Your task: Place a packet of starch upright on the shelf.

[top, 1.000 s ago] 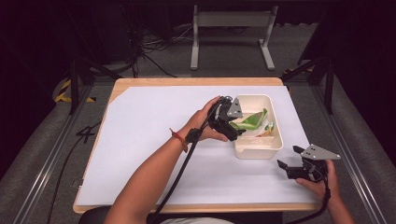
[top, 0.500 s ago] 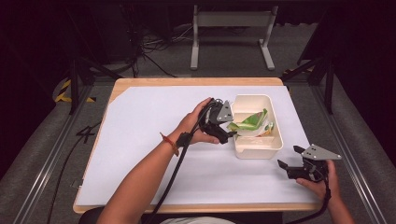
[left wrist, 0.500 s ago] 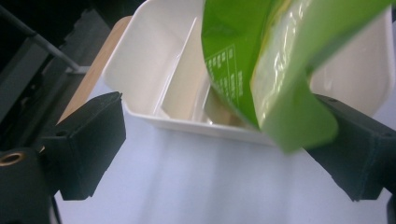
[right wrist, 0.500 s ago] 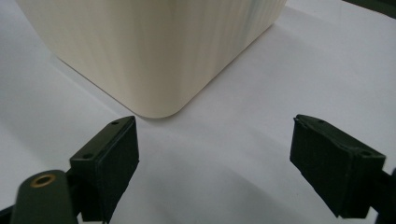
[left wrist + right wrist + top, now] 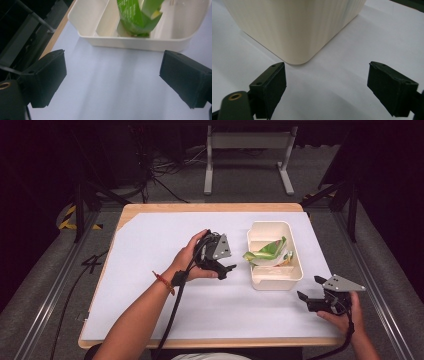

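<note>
Since a second ago we have drawn our left gripper [image 5: 226, 268] back out of the white bin [image 5: 296, 270] and away to its left; it was over the bin's near-left part beside the green packet [image 5: 265, 251], and it now hangs above the white sheet [image 5: 150, 250] with a strip of bare sheet between it and the bin wall. Our left forearm reaches in from the bottom edge on a slant toward the upper right, the hand [image 5: 192, 257] wrapped around the gripper body from the left, the grey plate on top facing up and the jaws aimed toward the bin. In the left gripper view those jaws stand wide apart with nothing between them, released, and beyond them we see the bin's side wall [image 5: 140, 45] and the green packet [image 5: 135, 15] standing tilted inside, leaning over the divider between compartments. The packet lies in the bin's middle part, with a pale wrapper with orange print [image 5: 286, 260] just beside it on the right. Our right gripper [image 5: 309, 294] has kept its place near the table's [image 5: 200, 207] front right corner, held low in the right hand [image 5: 345, 312], which comes up from the bottom right. Its jaws point left toward the bin and are spread open and empty; in the right gripper view the bin's rounded near corner [image 5: 297, 32] sits just ahead of them, not touched.
</note>
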{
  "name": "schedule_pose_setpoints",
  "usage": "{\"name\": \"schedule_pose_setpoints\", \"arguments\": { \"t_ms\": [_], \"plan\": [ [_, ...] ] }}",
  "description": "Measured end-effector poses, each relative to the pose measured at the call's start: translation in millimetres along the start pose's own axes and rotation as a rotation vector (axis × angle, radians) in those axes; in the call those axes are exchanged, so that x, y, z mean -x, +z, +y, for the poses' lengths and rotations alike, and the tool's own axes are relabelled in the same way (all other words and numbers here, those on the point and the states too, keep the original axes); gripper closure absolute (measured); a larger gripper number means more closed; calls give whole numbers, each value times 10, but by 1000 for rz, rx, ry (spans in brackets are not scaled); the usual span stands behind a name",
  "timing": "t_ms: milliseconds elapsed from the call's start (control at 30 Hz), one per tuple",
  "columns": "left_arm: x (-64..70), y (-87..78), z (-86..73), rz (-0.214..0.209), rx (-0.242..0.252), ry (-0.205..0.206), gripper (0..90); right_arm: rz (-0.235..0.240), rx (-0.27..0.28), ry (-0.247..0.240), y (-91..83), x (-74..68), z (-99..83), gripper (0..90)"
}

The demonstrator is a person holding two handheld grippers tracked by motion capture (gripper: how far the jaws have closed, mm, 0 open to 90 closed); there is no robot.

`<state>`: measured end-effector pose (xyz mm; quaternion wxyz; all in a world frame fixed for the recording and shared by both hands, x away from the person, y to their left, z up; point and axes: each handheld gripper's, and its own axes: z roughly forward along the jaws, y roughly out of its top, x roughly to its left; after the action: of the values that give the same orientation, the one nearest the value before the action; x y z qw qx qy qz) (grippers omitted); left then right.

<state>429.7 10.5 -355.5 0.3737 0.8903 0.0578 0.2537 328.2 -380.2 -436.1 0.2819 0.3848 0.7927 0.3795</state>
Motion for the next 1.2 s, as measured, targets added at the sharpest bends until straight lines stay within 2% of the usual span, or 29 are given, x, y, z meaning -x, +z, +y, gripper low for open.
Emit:
{"name": "schedule_pose_setpoints", "arguments": {
  "t_ms": [367,467,600,633,667,733,833,900,933,1067,1100,1200],
  "plan": [
    [-32,-184,-354,36,-24,-62,78,-8,-2,-16,-10,-20,20,150],
    [-34,-209,-417,49,-27,-65,75,-10,-3,-18,-11,-21,21,150],
    [-46,-258,-579,48,-56,-84,70,-17,-2,-26,-19,-26,25,150],
    [-46,-258,-579,48,-56,-84,68,-17,-2,-26,-19,-26,25,150],
    [-38,-288,-651,61,-67,-84,68,-16,-1,-26,-22,-27,28,150],
    [-39,-305,-689,68,-64,-86,68,-19,-3,-28,-20,-30,28,150],
    [-41,-361,-815,75,-61,-117,68,-20,-6,-30,-16,-34,28,150],
    [-31,-385,-926,90,-102,-121,68,-26,-5,-33,-18,-37,36,149],
    [-31,-385,-926,90,-102,-121,67,-26,-5,-33,-18,-37,36,149],
    [-17,-448,-1137,106,-125,-160,67,-27,-7,-41,-9,-51,47,148],
    [-17,-448,-1137,106,-125,-160,67,-27,-7,-41,-9,-51,47,148],
    [3,-512,-1283,114,-144,-184,67,-31,-10,-49,-10,-60,48,149]
  ]
}}
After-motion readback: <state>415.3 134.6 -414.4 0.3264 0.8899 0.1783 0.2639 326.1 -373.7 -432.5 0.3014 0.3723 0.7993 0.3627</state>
